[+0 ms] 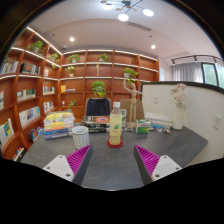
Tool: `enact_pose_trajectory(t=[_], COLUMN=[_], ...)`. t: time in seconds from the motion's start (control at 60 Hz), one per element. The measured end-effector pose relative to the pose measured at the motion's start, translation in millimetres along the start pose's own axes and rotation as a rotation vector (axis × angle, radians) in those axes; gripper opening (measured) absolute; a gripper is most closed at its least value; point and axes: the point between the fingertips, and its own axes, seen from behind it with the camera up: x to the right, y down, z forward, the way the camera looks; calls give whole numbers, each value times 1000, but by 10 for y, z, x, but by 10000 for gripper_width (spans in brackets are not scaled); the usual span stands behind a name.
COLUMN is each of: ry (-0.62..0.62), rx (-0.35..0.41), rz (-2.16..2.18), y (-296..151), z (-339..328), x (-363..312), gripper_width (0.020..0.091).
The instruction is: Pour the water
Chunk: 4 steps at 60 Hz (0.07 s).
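A clear plastic bottle (115, 127) with a pale label and an orange base stands upright on the grey table (110, 165), beyond my fingers and roughly centred between them. A white ribbed cup (81, 137) stands to its left, just beyond the left finger. My gripper (112, 162) is open, its magenta pads (78, 159) wide apart with only bare tabletop between them. Nothing is held.
Stacked colourful boxes (57, 124) sit at the table's far left. Small items and books (150, 125) lie at the far right. A wooden mannequin (133, 100) and a plant (99, 90) stand behind. Bookshelves (30, 85) line the left wall.
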Motion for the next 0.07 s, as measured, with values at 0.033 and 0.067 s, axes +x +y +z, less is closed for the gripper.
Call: enact_pose_trajectory(t=[0.033, 0.067], ry=[-7, -9], rx=[9, 13], rz=[-5, -11], y=[-19, -28], z=[-17, -30], x=[-18, -27], gripper_width=[842, 842])
